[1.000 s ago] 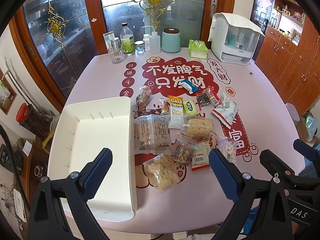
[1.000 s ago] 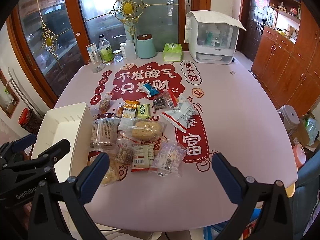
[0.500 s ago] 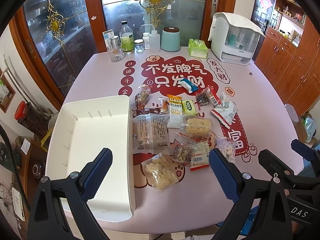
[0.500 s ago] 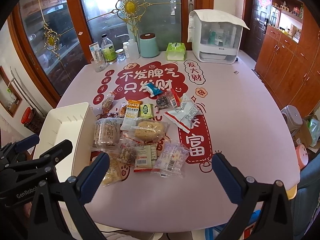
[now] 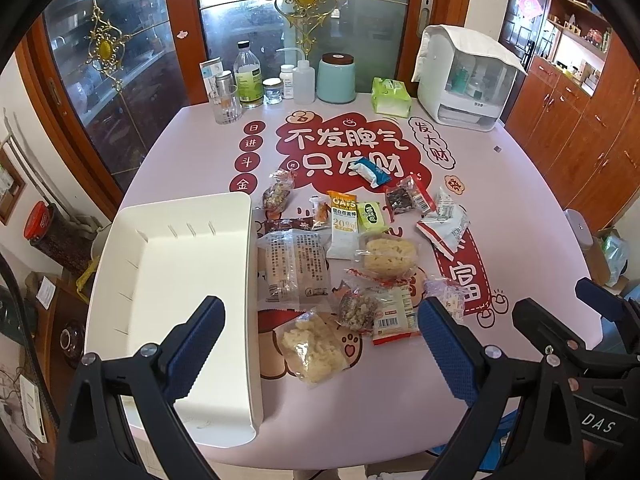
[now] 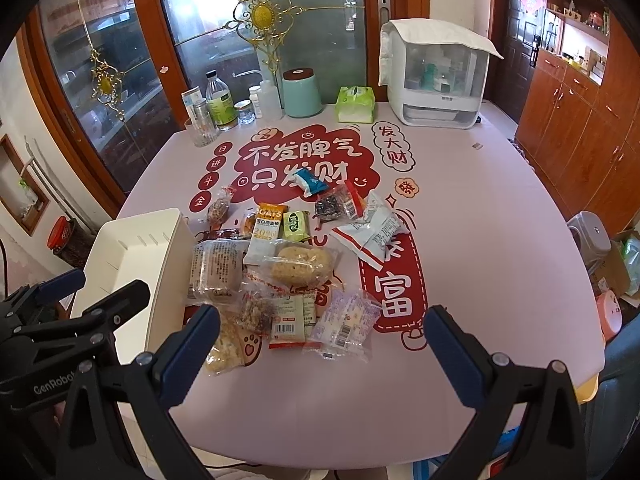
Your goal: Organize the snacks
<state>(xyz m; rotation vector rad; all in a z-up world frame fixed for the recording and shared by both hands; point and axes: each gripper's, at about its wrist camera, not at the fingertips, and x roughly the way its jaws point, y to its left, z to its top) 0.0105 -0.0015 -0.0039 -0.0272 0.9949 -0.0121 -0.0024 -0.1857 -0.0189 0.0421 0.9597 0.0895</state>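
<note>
Snack packets [image 5: 340, 272] lie heaped and overlapping on the bench [image 5: 520, 200], just ahead of both grippers; empty white tray [image 5: 168, 280] ahead-left of the left gripper [image 5: 320, 344]. Left gripper and right gripper [image 6: 320, 344] both spread wide, holding nothing, above the near edge. Risk: slick overlapping wrappers; a pinch may drag neighbours or slip.

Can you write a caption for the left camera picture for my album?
Open left hand-held gripper above snack packets beside an empty white bin.

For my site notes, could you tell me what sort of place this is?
Probably a home dining room: a table with a printed cover, wooden cabinets, and a glass-panelled door behind it.
</note>
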